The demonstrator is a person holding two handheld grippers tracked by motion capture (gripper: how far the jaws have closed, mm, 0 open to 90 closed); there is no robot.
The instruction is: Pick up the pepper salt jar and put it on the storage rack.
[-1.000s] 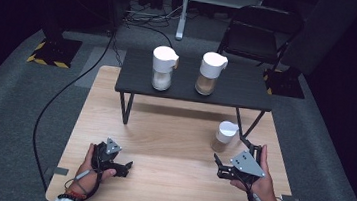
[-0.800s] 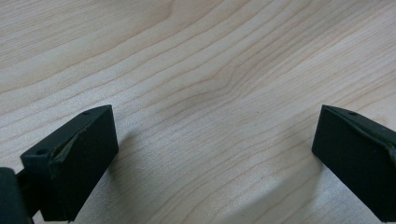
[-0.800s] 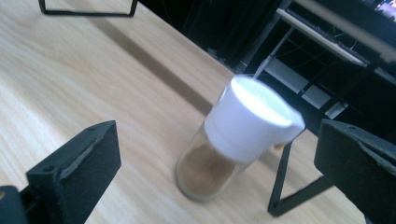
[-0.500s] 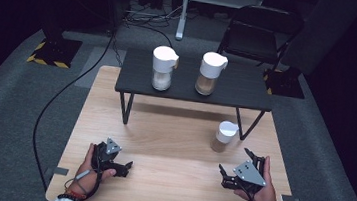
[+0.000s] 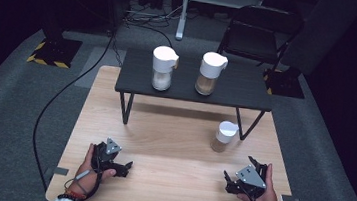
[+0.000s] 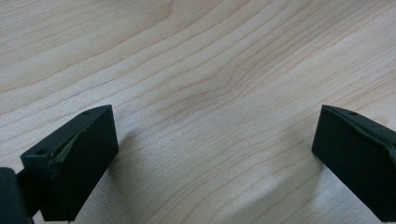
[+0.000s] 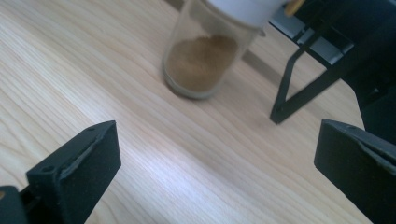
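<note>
A small glass jar [image 5: 224, 136] with a white lid and brown powder stands on the wooden table [image 5: 172, 140], right of centre. In the right gripper view the same jar [image 7: 205, 51] is ahead and a little left, well beyond the jaws. My right gripper [image 5: 239, 171] [image 7: 217, 172] rests low near the front right edge, open, with nothing between its jaws. My left gripper [image 5: 126, 168] [image 6: 215, 158] sits at the front left, open over bare wood, also holding nothing.
A low black shelf table [image 5: 237, 94] stands across the back of the wooden table and carries two white-lidded jars, one with pale contents [image 5: 162, 68] and one with brown contents [image 5: 210, 73]. Its thin leg [image 7: 289, 88] is just right of the small jar. A chair [image 5: 259, 28] stands behind.
My right gripper has drawn back from the small jar toward the table's front edge. The left gripper and the jars have stayed where they were.
</note>
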